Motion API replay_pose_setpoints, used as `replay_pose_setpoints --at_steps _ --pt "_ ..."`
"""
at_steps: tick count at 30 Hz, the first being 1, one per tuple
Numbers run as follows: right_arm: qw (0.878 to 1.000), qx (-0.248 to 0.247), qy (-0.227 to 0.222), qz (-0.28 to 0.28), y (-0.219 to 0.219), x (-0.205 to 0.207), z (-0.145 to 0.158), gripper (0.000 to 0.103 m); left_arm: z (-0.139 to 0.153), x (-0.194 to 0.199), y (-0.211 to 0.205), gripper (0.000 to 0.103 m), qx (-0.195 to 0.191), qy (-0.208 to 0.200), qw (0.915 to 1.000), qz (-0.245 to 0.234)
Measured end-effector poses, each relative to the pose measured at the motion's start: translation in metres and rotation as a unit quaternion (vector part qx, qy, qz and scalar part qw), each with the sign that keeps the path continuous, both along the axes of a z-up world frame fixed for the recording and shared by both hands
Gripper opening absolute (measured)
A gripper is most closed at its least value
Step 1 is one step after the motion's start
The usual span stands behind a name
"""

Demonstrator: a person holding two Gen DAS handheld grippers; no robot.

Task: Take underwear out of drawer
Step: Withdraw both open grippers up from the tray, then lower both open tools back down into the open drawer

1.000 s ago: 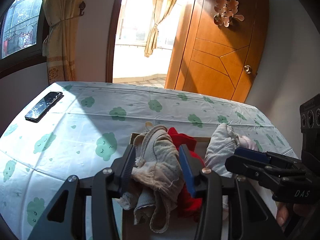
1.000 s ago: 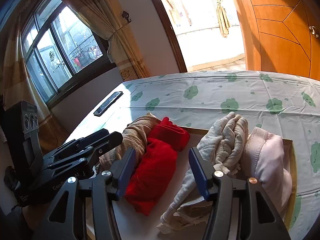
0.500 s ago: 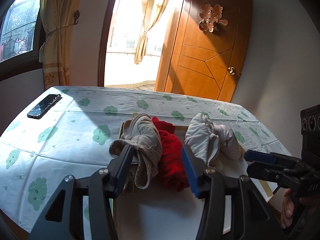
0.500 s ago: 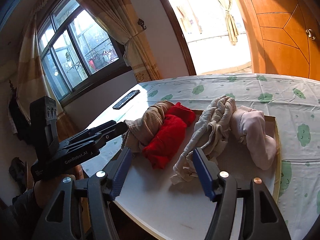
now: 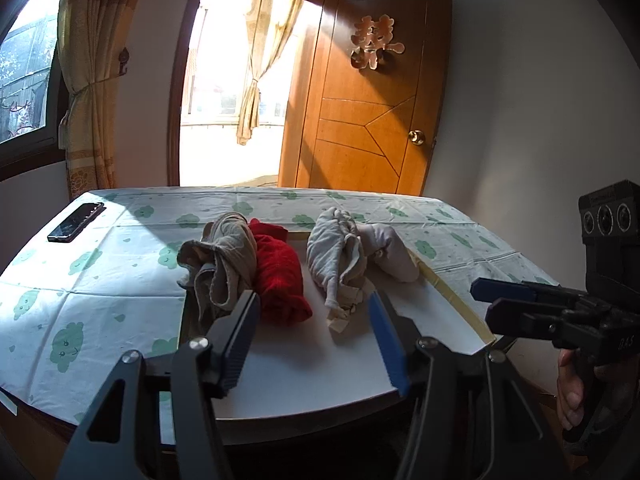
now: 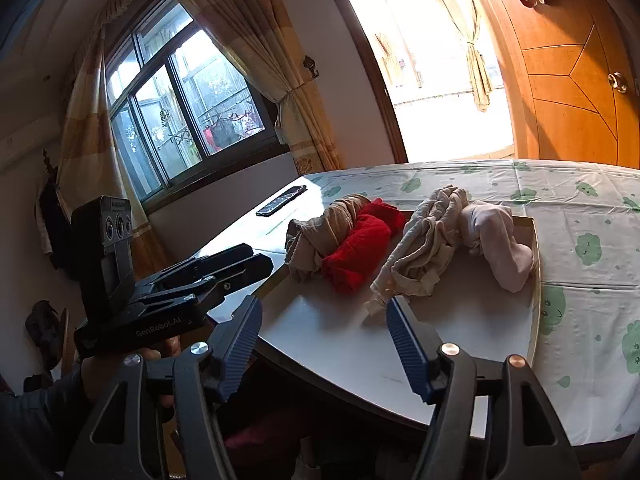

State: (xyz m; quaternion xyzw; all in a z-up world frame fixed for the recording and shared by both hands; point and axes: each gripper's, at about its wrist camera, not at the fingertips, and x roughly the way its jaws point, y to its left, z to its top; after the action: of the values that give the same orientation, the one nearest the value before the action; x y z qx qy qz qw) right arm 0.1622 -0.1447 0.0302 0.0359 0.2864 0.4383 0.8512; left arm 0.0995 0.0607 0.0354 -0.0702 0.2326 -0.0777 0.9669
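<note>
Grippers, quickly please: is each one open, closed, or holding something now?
Left gripper: open, holding nothing.
Right gripper: open, holding nothing.

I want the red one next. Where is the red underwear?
In the left wrist view, the red underwear lies in the drawer, left of centre, touching the beige underwear on its left.

Bare white drawer floor (image 5: 320,352) lies open at 6 o'clock. Four underwear bundles (image 5: 276,276) crowd 12 o'clock, the raised rim (image 5: 452,296) bounding 3 o'clock.
</note>
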Motion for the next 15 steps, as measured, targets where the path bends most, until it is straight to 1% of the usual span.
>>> replay_pose_setpoints --at_steps 1,3,8,15 --pt "1.0 0.003 0.0 0.001 -0.004 -0.004 -0.001 0.071 -0.001 -0.005 -0.002 0.058 0.001 0.0 1.0 -0.002" --pt "1.0 0.008 0.002 0.004 -0.01 -0.011 -0.004 0.071 -0.005 -0.015 -0.005 0.059 0.005 0.0 1.0 -0.005" --pt "1.0 -0.002 -0.007 0.001 -0.02 -0.027 -0.013 0.072 -0.017 -0.036 -0.012 0.062 0.02 0.006 0.9998 -0.005" --pt "1.0 -0.011 0.001 -0.002 -0.035 -0.047 -0.035 0.072 -0.041 -0.052 -0.013 0.062 0.025 0.032 0.9992 0.001"
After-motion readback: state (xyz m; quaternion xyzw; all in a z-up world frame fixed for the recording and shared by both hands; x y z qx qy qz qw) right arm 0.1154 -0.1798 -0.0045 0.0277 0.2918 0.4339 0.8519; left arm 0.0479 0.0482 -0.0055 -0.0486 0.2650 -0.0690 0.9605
